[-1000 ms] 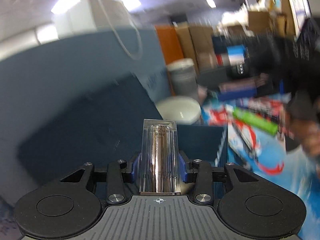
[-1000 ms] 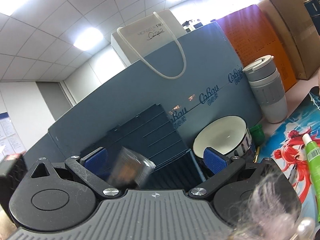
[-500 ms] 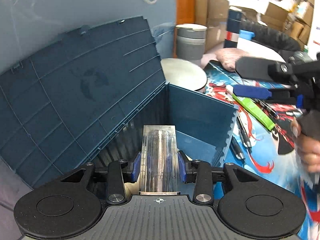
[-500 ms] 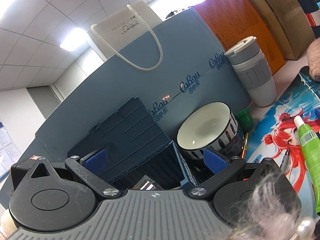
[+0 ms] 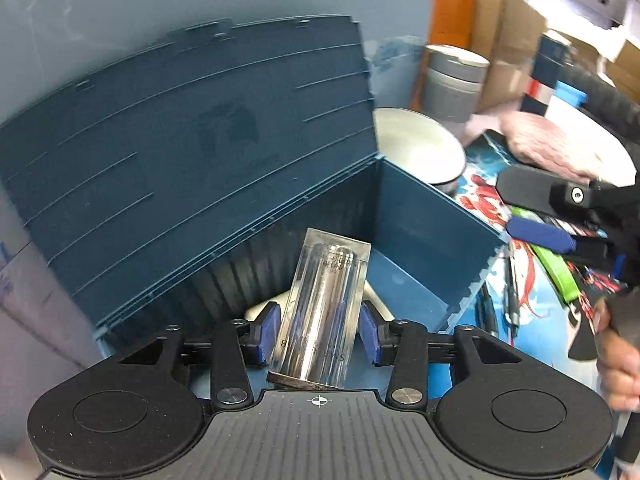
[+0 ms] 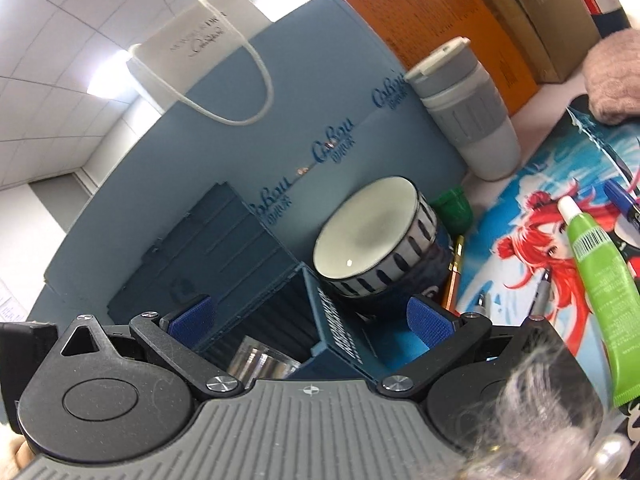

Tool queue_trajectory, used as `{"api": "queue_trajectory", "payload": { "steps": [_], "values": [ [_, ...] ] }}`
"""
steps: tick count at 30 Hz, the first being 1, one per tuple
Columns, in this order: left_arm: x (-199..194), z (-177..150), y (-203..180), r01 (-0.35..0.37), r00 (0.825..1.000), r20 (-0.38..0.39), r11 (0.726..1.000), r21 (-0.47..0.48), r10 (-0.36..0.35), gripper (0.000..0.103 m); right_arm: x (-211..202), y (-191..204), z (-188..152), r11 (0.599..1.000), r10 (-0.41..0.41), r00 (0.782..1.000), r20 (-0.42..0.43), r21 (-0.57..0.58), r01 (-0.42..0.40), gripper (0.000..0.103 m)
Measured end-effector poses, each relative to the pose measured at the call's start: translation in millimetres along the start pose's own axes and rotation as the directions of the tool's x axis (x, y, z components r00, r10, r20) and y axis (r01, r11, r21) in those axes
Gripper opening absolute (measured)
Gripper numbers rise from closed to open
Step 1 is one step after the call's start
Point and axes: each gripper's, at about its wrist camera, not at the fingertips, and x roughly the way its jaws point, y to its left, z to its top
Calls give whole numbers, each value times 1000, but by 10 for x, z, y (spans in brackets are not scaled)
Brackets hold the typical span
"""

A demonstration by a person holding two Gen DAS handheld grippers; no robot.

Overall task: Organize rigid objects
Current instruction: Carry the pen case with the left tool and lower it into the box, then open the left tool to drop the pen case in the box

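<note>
Clear bottle tipping into open blue box as left jaws let go.

Blue storage box [image 5: 432, 216], lid [image 5: 180, 152] propped up against the blue partition [image 6: 320, 92]; inside, a pale object under the bottle, can't tell what. Clear bottle [image 5: 324, 312] with a shiny metal core leans tilted between the left gripper [image 5: 318, 334] pads, which are opening; a gap shows on both sides, so it's no longer clamped. Left gripper points steeply down into the box. Right gripper [image 6: 310, 314] sits wide open, nothing between the pads, aimed nearly level at the box's right wall, a hand [image 5: 618, 360] on its handle. Beside the box: white-lined bowl [image 6: 372, 236], looks empty; grey tumbler [image 6: 464, 108] with lid on. Green tube [image 6: 600, 292] and pens lie on the printed mat [image 6: 524, 208].
</note>
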Motion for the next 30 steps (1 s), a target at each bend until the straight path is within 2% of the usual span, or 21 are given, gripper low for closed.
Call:
{"api": "queue_trajectory", "payload": {
  "steps": [3, 6, 10, 11, 13, 20, 23, 27, 30],
  "values": [
    [-12, -8, -39, -51, 999, -10, 998, -43, 51, 43, 3, -40, -13, 1000, -9, 1000, -9, 13, 9, 103],
    [-26, 17, -46, -87, 996, -38, 993, -81, 85, 48, 4, -73, -28, 1000, -17, 1000, -21, 24, 17, 103],
    [-65, 4, -46, -102, 995, -31, 989, -110, 99, 50, -4, -106, -35, 999, -18, 1000, -26, 38, 19, 103],
    [-82, -5, -45, -103, 995, -25, 987, -123, 100, 59, -4, -113, -36, 999, -19, 999, -28, 40, 20, 103],
    [-125, -35, -49, -93, 995, 14, 984, -155, 96, 79, 0, -126, -39, 999, -18, 999, -34, 46, 20, 103],
    [-250, -147, -164, -121, 984, 103, 974, -193, 142, 80, -11, -185, -66, 998, -23, 999, -32, 55, 24, 103],
    [-382, -211, -209, -68, 980, 169, 973, -220, 107, 81, -30, -202, -69, 998, -21, 1000, -21, 58, 22, 103],
    [-558, -298, -263, -31, 959, 264, 964, -264, 103, 85, -64, -198, -90, 999, -20, 1000, -12, 46, 21, 103],
    [-688, -400, -310, 0, 936, 334, 950, -312, 109, 89, -96, -181, -113, 999, -18, 1000, -6, 26, 18, 103]
  ]
}}
